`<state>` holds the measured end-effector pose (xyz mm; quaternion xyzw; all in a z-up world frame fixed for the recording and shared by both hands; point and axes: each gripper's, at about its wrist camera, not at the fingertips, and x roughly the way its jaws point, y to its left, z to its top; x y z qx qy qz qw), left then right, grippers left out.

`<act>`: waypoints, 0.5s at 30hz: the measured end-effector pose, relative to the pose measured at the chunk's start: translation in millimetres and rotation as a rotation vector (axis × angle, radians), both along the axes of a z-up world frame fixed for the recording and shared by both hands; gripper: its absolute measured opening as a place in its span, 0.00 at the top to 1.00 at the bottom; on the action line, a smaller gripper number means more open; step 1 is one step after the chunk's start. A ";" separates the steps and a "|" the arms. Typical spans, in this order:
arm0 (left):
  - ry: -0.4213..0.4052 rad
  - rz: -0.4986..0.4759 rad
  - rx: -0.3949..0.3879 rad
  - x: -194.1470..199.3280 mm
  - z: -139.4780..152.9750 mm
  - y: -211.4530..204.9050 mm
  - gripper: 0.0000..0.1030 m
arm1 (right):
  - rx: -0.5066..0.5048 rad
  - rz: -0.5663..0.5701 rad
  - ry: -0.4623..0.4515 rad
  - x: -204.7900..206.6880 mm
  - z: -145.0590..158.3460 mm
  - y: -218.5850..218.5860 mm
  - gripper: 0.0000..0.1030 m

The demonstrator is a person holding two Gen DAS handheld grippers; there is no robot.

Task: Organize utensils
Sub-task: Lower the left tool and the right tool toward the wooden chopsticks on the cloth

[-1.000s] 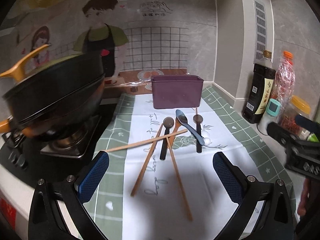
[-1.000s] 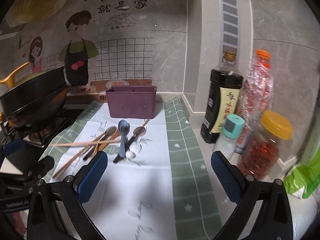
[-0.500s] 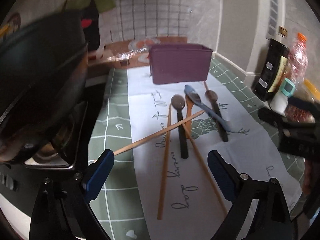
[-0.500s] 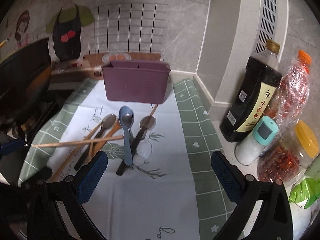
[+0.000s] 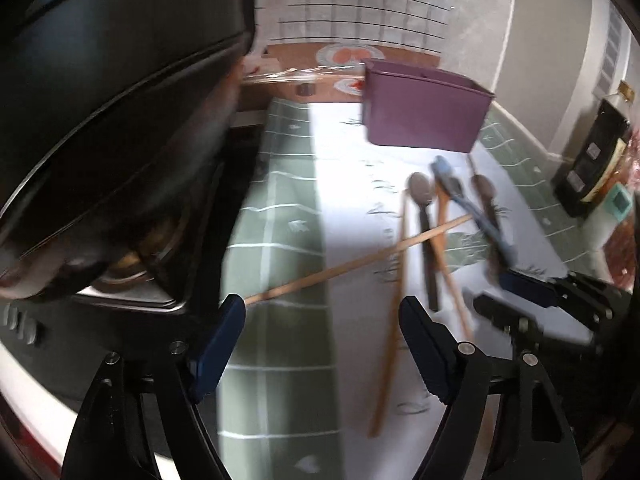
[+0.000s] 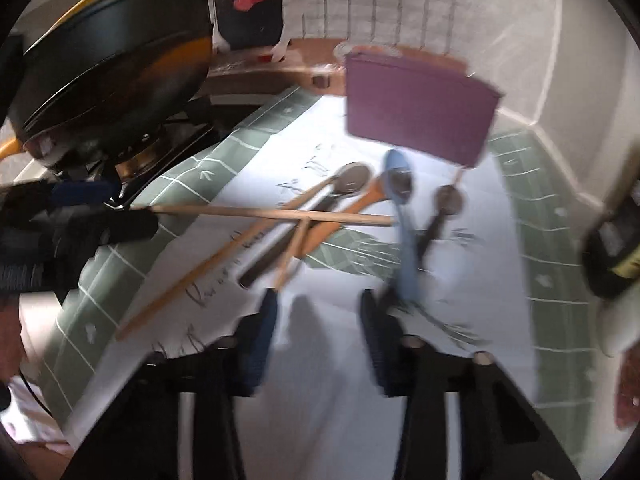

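Several utensils lie on a white and green mat: wooden chopsticks [image 5: 356, 264] [image 6: 272, 214], a dark spoon [image 5: 420, 192] [image 6: 352, 178], a blue spoon [image 5: 472, 208] [image 6: 404, 220] and another dark spoon [image 5: 486, 192] [image 6: 444, 208]. A purple utensil box [image 5: 424, 116] [image 6: 416, 108] stands behind them. My left gripper [image 5: 322, 344] is open, low over the mat, near the end of one chopstick. My right gripper [image 6: 318, 312] is open, narrower, just in front of the blue spoon's handle end; it also shows in the left wrist view [image 5: 532, 300].
A black wok [image 5: 112, 112] [image 6: 112, 60] sits on a stove burner at the left. A dark sauce bottle [image 5: 592, 160] [image 6: 612, 248] and jars stand at the right by the wall. The mat [image 5: 288, 208] covers the counter.
Both grippers have dropped and moved in toward the utensils. The left went left toward the chopstick end; the right went to the blue spoon's handle and its jaws narrowed.
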<state>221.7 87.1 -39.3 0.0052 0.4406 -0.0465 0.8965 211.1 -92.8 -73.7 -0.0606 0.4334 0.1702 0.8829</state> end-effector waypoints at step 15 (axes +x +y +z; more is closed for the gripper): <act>0.000 -0.159 -0.102 0.7 7.8 6.8 0.23 | 0.106 -0.036 0.176 32.9 -12.8 8.9 0.96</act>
